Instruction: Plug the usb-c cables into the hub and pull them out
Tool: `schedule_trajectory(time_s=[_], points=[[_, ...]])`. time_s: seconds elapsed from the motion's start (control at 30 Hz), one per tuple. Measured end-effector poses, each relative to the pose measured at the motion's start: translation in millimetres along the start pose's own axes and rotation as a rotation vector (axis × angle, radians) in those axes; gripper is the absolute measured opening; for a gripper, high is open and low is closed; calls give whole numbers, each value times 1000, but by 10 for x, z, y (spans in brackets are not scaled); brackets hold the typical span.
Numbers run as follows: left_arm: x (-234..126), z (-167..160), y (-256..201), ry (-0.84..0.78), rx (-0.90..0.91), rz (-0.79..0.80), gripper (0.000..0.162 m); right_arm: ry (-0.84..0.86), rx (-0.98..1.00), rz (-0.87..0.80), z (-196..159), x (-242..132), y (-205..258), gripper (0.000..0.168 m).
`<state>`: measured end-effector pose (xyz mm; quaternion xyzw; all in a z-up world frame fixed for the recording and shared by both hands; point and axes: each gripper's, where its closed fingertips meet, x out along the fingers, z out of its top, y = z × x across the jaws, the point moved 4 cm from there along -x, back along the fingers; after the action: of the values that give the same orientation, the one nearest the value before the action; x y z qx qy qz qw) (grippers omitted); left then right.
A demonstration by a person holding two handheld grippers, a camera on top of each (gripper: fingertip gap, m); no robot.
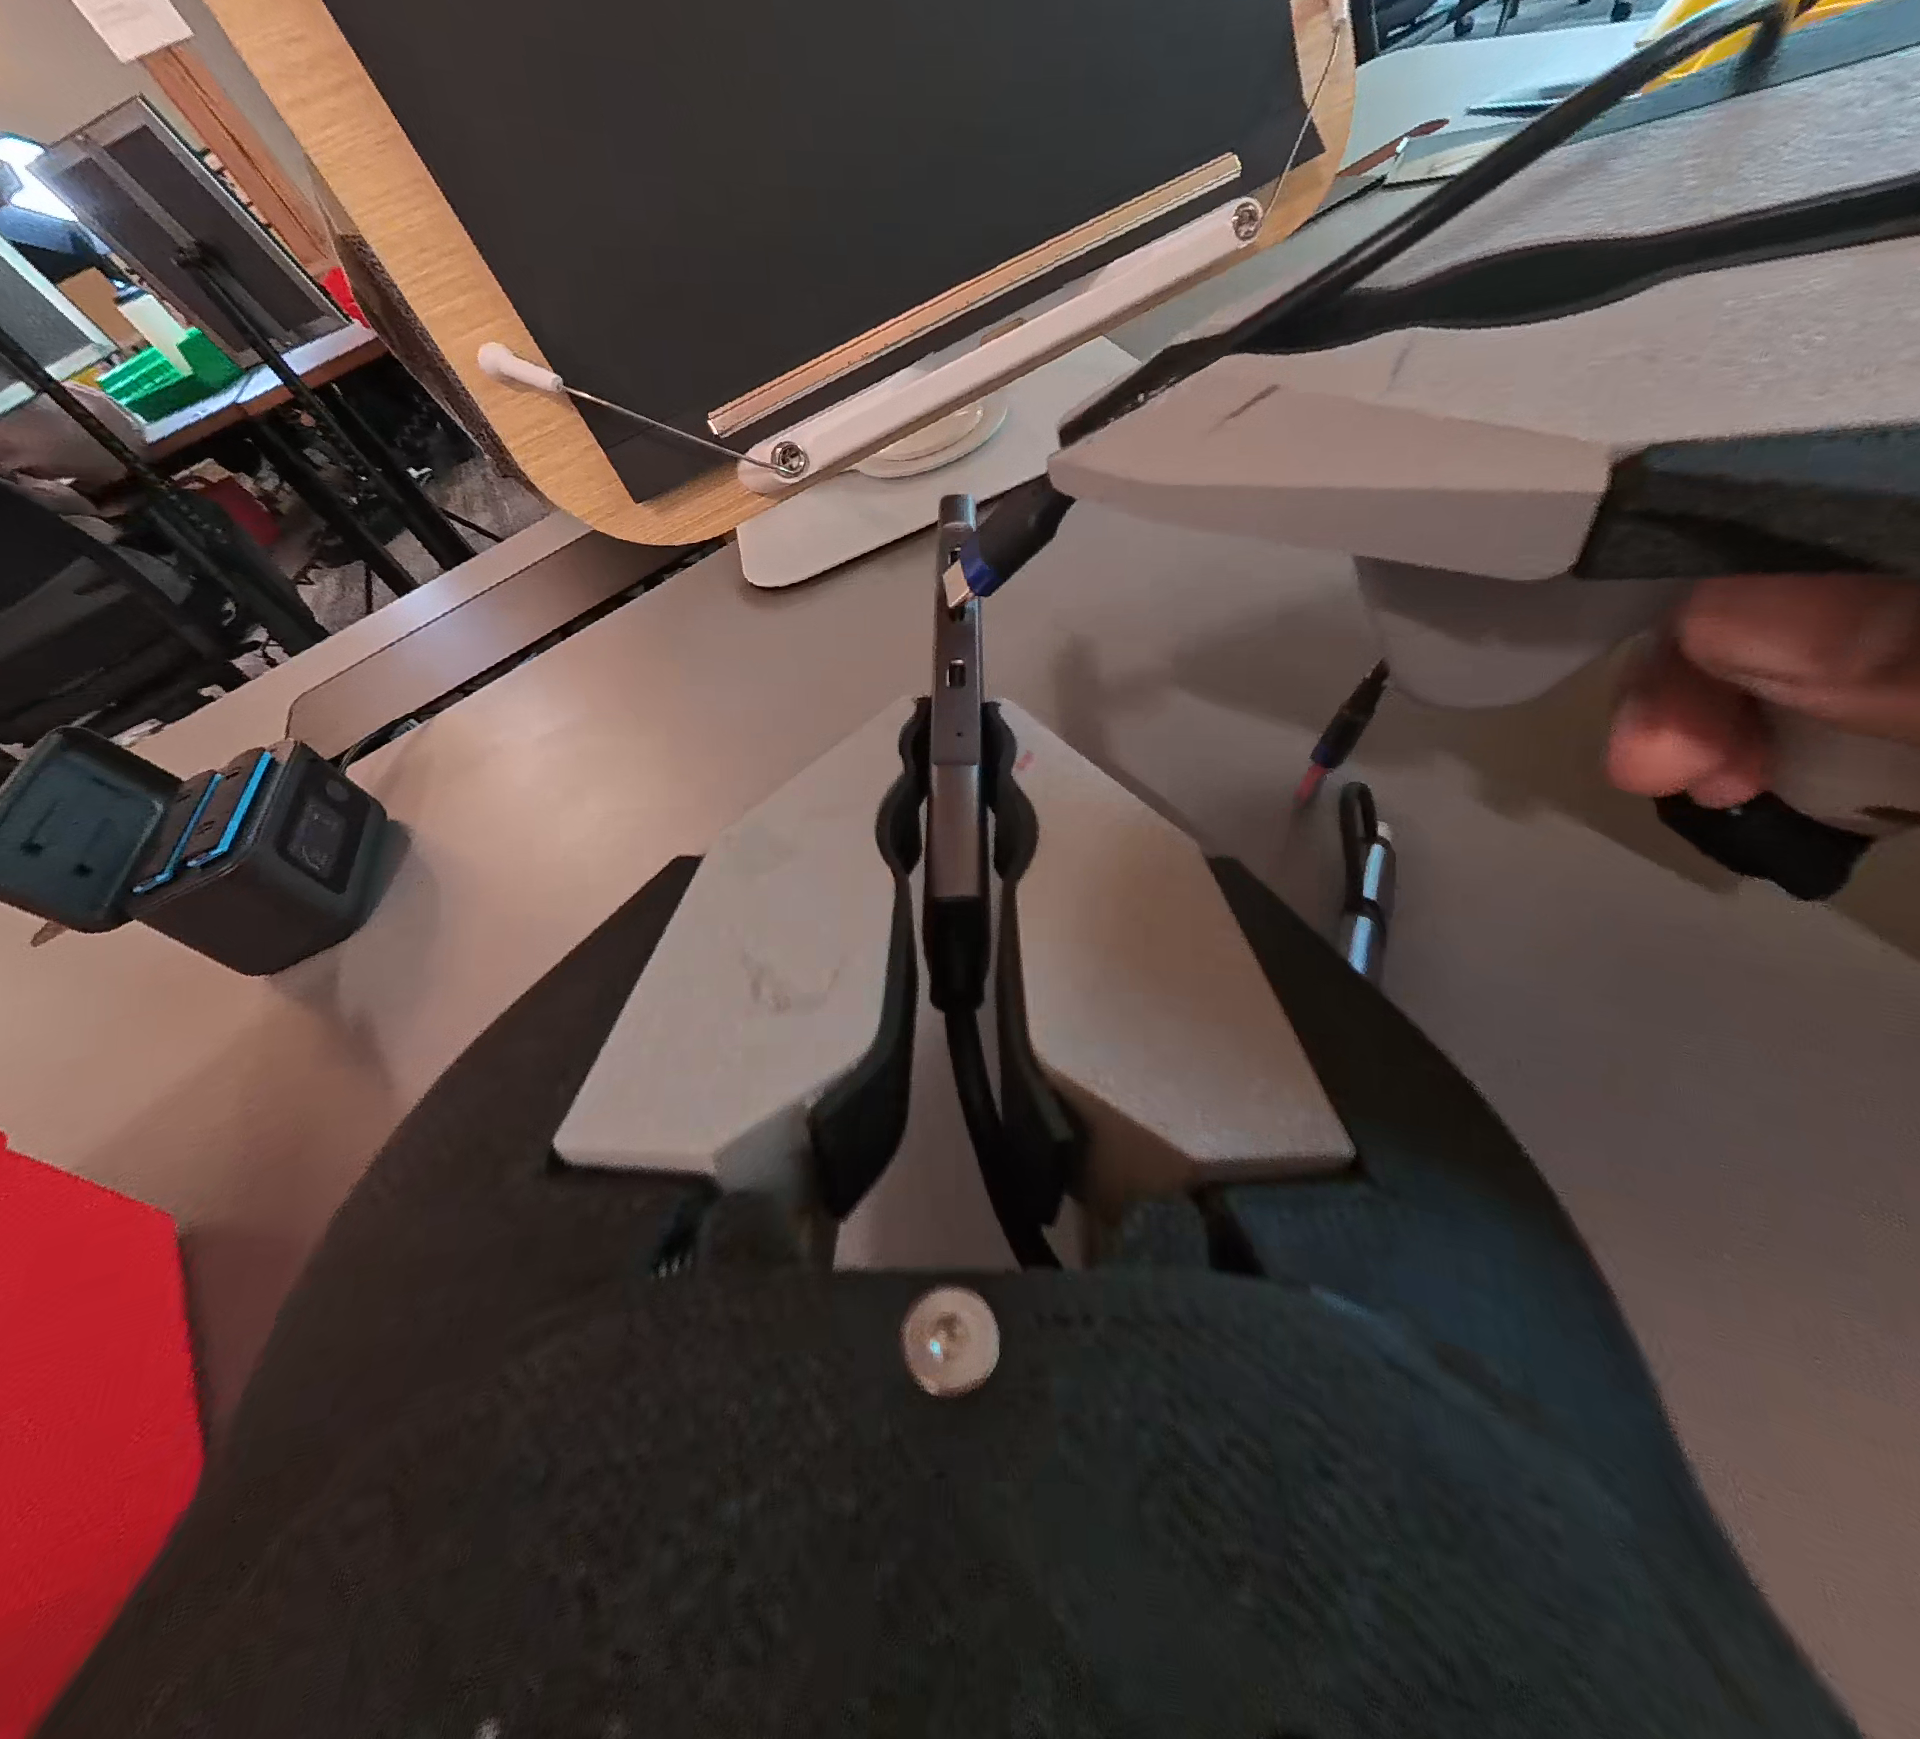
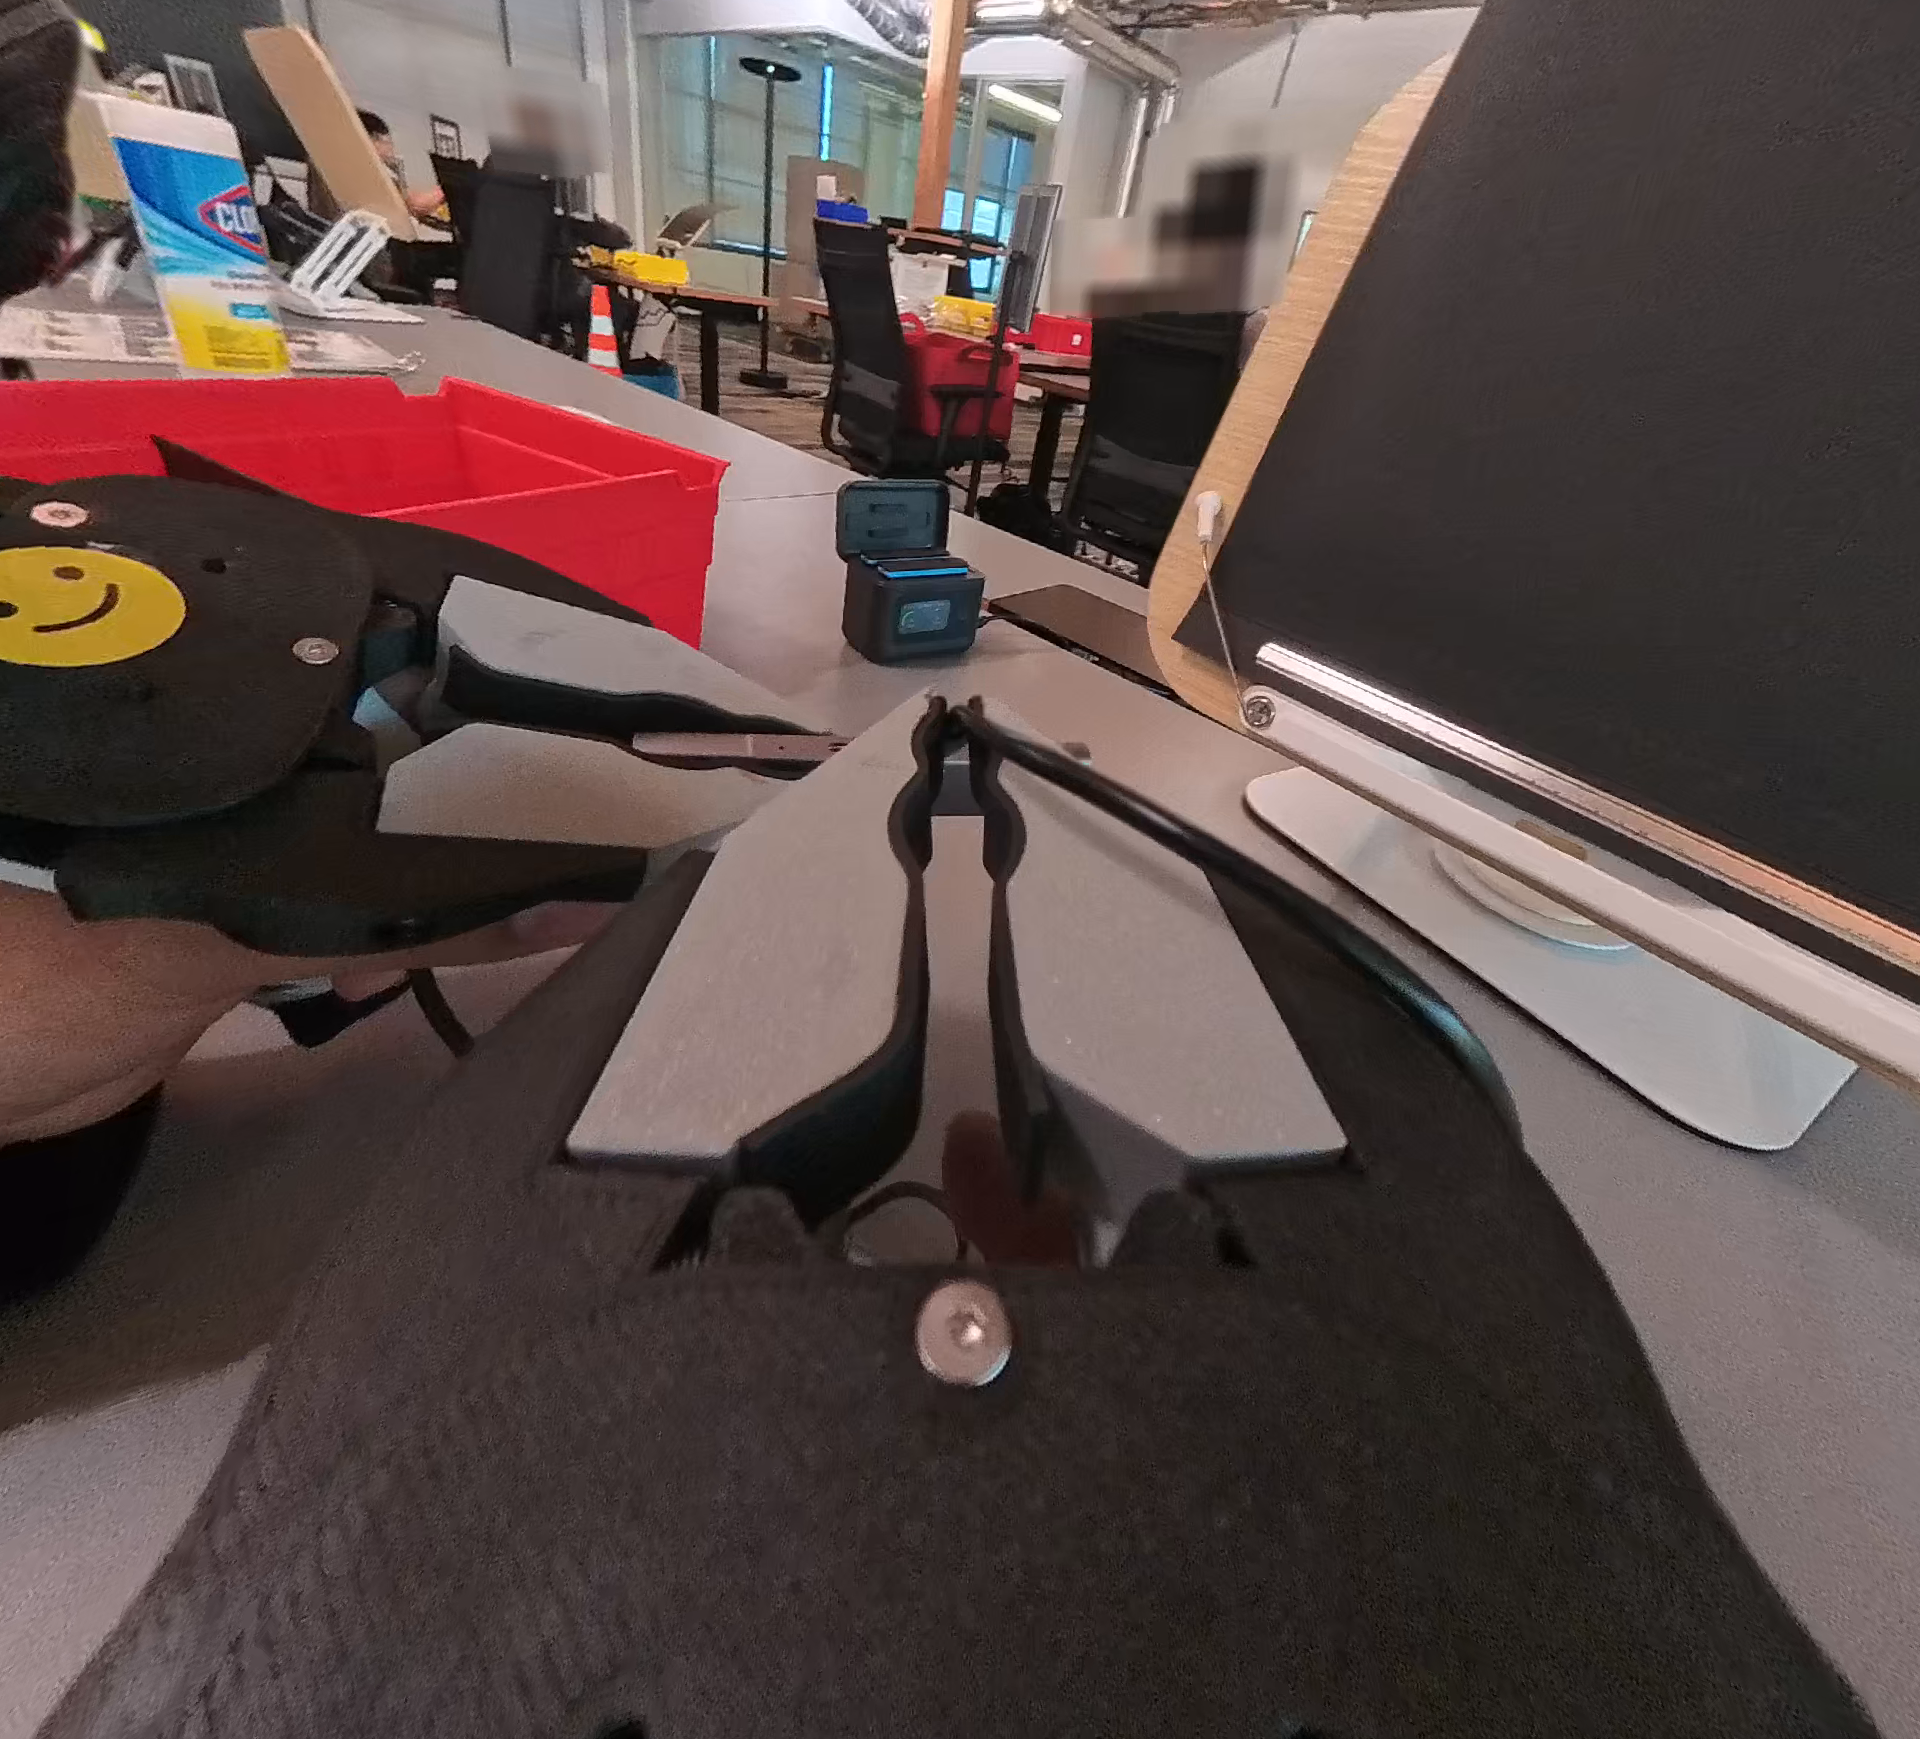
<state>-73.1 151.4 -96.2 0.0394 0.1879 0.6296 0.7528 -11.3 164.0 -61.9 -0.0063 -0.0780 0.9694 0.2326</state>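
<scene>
Left gripper: jaws closed on the grey hub, held edge-up above the counter so its ports face the plug.
Right gripper: jaws pinching the usb-c cable, plug tip touching a hub port.
Spare cables: lying on the counter nearby.

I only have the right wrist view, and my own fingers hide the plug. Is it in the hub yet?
Observer: No. The left wrist view shows the blue-collared USB-C plug with its metal tip bare, at the hub edge.
Operator: Any free port below it?
Observer: Yes, one empty port, nearer the left gripper.
Operator: Other cables around?
Observer: A silver-tipped cable and a red-tipped cable lie on the table, right of the hub.
</scene>
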Motion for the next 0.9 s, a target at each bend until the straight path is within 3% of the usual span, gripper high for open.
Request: schedule_trajectory(time_s=[0.33, 0.43, 0.57, 0.9], points=[[2, -9, -25, 4, -22, -38, 6, 25, -110, 65, -27, -33, -61, 7], [-5, 16, -52, -12, -29, -56, 6, 71, -118, 111, -99, 12, -13, 22], [-8, 15, -53, -11, -26, -59, 6, 88, -174, 86, -124, 26, -3, 8], [-7, 14, -70, -10, -28, -73, 6, 96, -187, 70, -113, 26, -34, 21]])
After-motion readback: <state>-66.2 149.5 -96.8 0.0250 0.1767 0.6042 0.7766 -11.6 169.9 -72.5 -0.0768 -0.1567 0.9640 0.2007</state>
